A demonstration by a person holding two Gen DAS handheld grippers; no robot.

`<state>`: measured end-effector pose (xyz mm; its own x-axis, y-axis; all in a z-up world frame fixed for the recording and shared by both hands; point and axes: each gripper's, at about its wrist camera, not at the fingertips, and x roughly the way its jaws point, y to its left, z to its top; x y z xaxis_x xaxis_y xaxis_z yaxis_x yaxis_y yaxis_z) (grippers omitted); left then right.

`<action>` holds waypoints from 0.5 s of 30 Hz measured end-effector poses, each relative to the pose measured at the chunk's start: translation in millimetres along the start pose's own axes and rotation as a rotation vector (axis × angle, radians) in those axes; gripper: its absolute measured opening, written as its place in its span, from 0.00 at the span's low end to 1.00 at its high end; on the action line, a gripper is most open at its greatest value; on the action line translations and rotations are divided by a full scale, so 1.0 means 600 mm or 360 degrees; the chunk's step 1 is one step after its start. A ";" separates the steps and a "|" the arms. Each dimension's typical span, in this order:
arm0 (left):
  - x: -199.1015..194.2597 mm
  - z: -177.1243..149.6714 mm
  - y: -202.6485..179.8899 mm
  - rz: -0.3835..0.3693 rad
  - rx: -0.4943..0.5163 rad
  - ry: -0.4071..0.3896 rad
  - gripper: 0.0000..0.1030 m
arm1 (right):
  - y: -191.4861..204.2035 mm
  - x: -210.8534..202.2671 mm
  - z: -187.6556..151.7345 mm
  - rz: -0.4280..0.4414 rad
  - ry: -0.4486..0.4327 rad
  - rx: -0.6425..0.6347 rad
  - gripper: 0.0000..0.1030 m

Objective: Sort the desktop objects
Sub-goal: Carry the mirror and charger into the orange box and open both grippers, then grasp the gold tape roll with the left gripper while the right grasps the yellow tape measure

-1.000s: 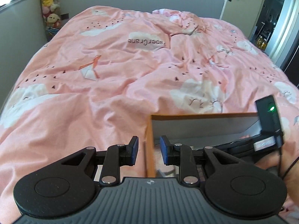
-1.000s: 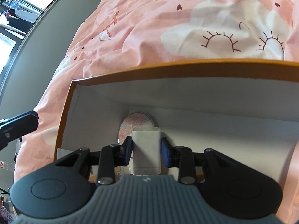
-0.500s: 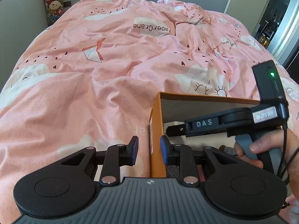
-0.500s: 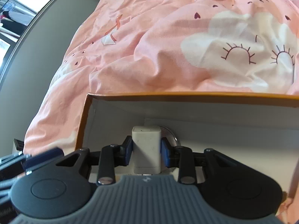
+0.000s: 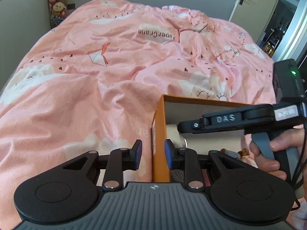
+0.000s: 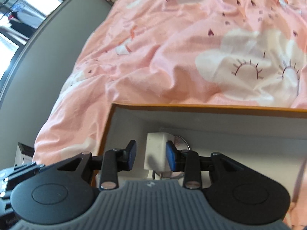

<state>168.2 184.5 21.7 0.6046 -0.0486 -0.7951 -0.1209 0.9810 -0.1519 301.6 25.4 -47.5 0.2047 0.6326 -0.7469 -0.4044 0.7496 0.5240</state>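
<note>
An orange cardboard box (image 5: 159, 126) with a white inside lies on the pink bedspread; it also shows in the right wrist view (image 6: 211, 107). My left gripper (image 5: 153, 156) straddles the box's left wall with its jaws slightly apart, not pressing it. My right gripper (image 6: 151, 156) is open above the box, and a white charger plug (image 6: 155, 153) sits free between its fingers, inside the box. A round pink patterned item (image 6: 181, 140) lies behind the plug. The right gripper's body (image 5: 230, 120) shows over the box in the left wrist view.
The pink bedspread (image 5: 96, 88) spreads ahead and to the left. Stuffed toys (image 5: 56, 3) stand in the far left corner. A door (image 5: 247, 0) is at the far right. A grey wall (image 6: 48, 57) runs along the bed's left side.
My right gripper has opened and let go of the white charger plug, which now rests in the box. Both grippers have drawn back and up a little from the box.
</note>
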 end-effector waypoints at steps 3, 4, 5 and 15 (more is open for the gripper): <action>-0.034 -0.011 -0.018 0.0021 0.0036 -0.0080 0.28 | 0.012 -0.041 -0.018 -0.0016 -0.0061 -0.0108 0.36; -0.046 -0.016 -0.025 0.0018 0.0044 -0.0107 0.28 | 0.016 -0.056 -0.025 -0.0029 -0.0085 -0.0142 0.36; -0.057 -0.020 -0.031 0.0012 0.0050 -0.0127 0.28 | 0.019 -0.069 -0.033 -0.0038 -0.0108 -0.0174 0.36; -0.150 -0.093 -0.111 -0.0145 0.0111 -0.0217 0.28 | 0.034 -0.221 -0.158 -0.0033 -0.0344 -0.0450 0.36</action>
<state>77.8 113.2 70.8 0.7125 -0.1169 -0.6919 -0.0084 0.9845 -0.1750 181.7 -61.7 23.6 0.3873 0.6670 -0.6365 -0.6227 0.6984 0.3529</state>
